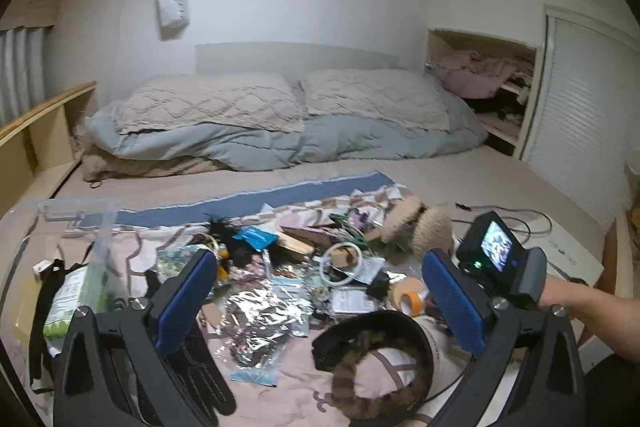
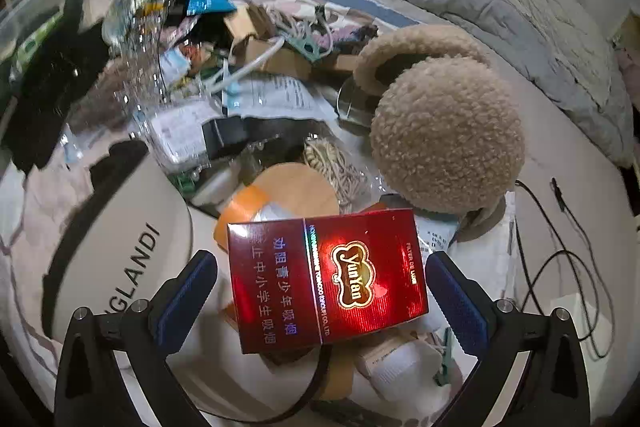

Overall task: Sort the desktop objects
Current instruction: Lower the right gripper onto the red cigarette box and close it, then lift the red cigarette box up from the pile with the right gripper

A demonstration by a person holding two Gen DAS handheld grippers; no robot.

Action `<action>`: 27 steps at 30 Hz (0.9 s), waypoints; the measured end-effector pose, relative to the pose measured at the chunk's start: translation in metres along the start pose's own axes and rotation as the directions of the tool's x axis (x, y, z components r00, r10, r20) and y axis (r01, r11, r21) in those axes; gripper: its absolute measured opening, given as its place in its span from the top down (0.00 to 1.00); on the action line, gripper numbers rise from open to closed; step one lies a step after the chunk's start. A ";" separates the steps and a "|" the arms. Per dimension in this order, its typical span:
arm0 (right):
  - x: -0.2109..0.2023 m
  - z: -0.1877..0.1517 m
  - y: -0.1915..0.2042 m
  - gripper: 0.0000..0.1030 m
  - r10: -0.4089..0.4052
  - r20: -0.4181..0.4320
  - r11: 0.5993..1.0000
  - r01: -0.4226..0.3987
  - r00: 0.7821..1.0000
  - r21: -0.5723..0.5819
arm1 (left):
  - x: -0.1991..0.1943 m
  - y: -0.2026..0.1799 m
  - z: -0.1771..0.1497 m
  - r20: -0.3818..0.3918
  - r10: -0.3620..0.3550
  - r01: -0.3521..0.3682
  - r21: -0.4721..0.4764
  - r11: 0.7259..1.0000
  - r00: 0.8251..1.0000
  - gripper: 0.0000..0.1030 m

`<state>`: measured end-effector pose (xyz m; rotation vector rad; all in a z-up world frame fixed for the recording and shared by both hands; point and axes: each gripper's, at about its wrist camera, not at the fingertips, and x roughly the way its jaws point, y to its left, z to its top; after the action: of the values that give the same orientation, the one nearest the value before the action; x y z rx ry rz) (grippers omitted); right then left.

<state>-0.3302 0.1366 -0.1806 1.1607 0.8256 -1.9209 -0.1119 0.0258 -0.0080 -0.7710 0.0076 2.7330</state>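
Observation:
A jumble of small objects covers a patterned cloth on the bed. In the right wrist view a red cigarette pack (image 2: 326, 277) lies on the pile, directly between the wide-apart blue pads (image 2: 188, 295) of my right gripper (image 2: 322, 297). Neither pad presses on it, and the gripper is open. My left gripper (image 1: 320, 301) is also open and holds nothing. It hovers over a crinkled foil bag (image 1: 264, 315) and a black cap with a brown braid (image 1: 372, 359). The right gripper's body with its lit screen (image 1: 496, 251) shows at the right, with a hand behind it.
Fluffy beige earmuffs (image 2: 444, 131), an orange tape roll (image 2: 280, 195) and a beige hat (image 2: 120, 239) surround the pack. Black cables (image 2: 560, 267) trail to the right. A clear plastic bin (image 1: 60, 211) and a green packet (image 1: 68, 295) sit at the left. Pillows (image 1: 280, 107) lie behind.

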 end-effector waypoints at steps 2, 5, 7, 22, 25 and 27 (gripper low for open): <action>-0.002 0.000 -0.001 0.10 -0.004 -0.004 1.000 0.004 1.000 0.013 | 0.007 -0.005 -0.002 -0.041 -0.006 0.006 -0.002 1.000 0.999 0.00; -0.007 0.000 -0.009 0.10 0.033 0.005 0.997 -0.033 0.999 0.073 | 0.021 -0.012 -0.005 -0.104 -0.035 0.033 -0.018 0.999 0.994 0.00; -0.014 0.000 -0.013 0.10 0.038 0.021 0.994 -0.040 0.999 0.097 | 0.027 -0.020 -0.007 -0.124 -0.047 0.045 -0.017 0.999 0.991 0.00; -0.009 -0.037 -0.050 0.10 -0.172 -0.125 0.977 0.185 0.977 0.103 | 0.063 -0.073 -0.007 -0.167 -0.144 0.150 0.025 0.988 0.975 0.00; -0.001 -0.041 -0.047 0.10 -0.167 -0.139 0.980 0.181 0.976 0.088 | 0.071 -0.080 -0.007 -0.177 -0.156 0.162 0.021 0.987 0.972 0.00; 0.002 -0.040 -0.044 0.10 -0.162 -0.134 0.982 0.173 0.978 0.075 | 0.077 -0.085 -0.008 -0.185 -0.157 0.163 0.020 0.986 0.970 0.00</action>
<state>-0.3499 0.1915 -0.1913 1.3130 0.9423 -2.0535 -0.1458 0.1279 -0.0475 -0.9659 0.0312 2.4961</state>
